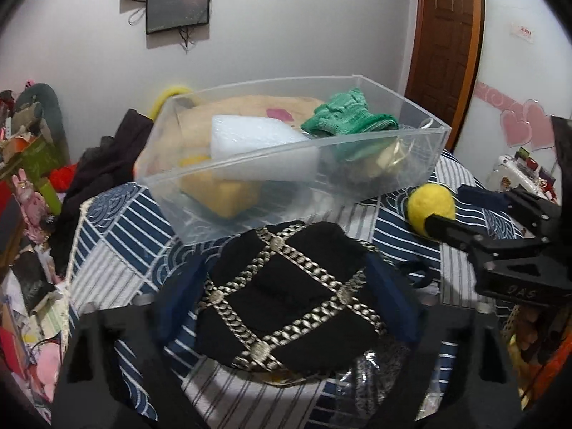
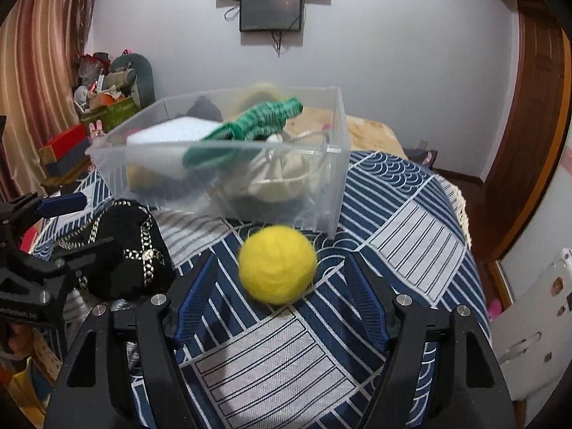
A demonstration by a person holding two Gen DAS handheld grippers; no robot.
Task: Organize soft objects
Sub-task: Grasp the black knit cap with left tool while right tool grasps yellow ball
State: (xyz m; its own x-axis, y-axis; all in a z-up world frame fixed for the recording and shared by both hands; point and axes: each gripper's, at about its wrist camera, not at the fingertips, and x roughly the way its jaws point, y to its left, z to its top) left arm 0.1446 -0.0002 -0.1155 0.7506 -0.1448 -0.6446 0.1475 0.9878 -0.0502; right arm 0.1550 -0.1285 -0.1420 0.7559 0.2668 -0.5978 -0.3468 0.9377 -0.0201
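Our left tool (image 1: 286,286) clamps the black pouch (image 1: 289,300) — our right tool (image 2: 282,279) gapes around the yellow ball (image 2: 277,262), before the bin (image 2: 332,164).

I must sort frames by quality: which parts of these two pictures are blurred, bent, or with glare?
Right wrist view: the yellow ball is smeared by motion blur, while the clear bin stays fairly sharp. Left wrist view: the black pouch is a little soft, and the door frame bows from fisheye. Both views darken at the corners; no strong glare.
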